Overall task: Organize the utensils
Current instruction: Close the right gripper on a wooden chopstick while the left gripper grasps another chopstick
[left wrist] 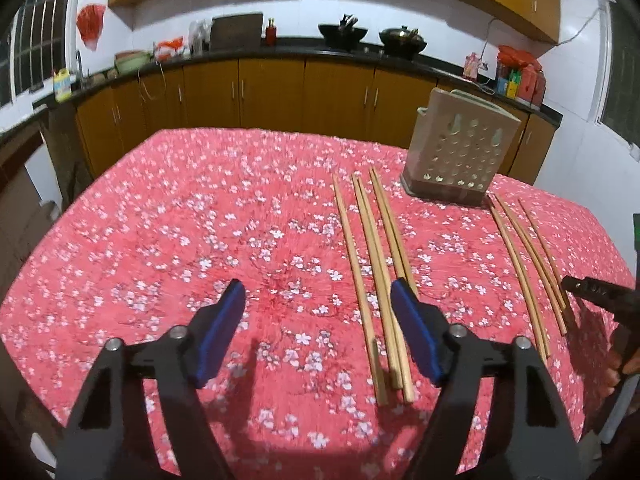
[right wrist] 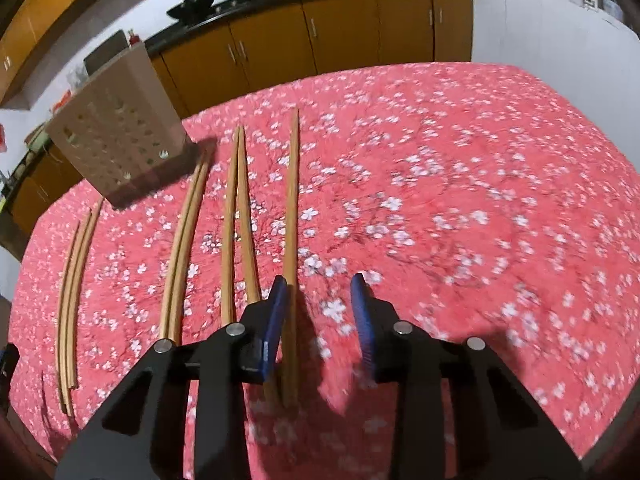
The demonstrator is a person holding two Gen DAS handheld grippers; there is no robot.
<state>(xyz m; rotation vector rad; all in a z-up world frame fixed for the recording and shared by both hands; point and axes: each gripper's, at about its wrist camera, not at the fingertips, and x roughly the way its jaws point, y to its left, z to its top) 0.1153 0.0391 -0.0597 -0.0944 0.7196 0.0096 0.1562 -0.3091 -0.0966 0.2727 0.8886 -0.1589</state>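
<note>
Several wooden chopsticks lie lengthwise on a red flowered tablecloth [left wrist: 180,220]. In the left wrist view one group [left wrist: 372,272] lies just left of my right fingertip and another group [left wrist: 528,264] lies further right. A beige perforated utensil holder [left wrist: 460,152] stands beyond them. My left gripper [left wrist: 318,300] is open and empty above the cloth. In the right wrist view my right gripper [right wrist: 320,292] is open, with a single chopstick [right wrist: 291,216] between the pads, close to the left one. Other chopsticks [right wrist: 182,240] lie left, and the holder [right wrist: 120,128] stands at the far left.
Orange kitchen cabinets [left wrist: 280,92] with a black counter run behind the table. Woks [left wrist: 402,40], bottles and bags stand on the counter. The right gripper's black body [left wrist: 600,296] shows at the right edge of the left wrist view.
</note>
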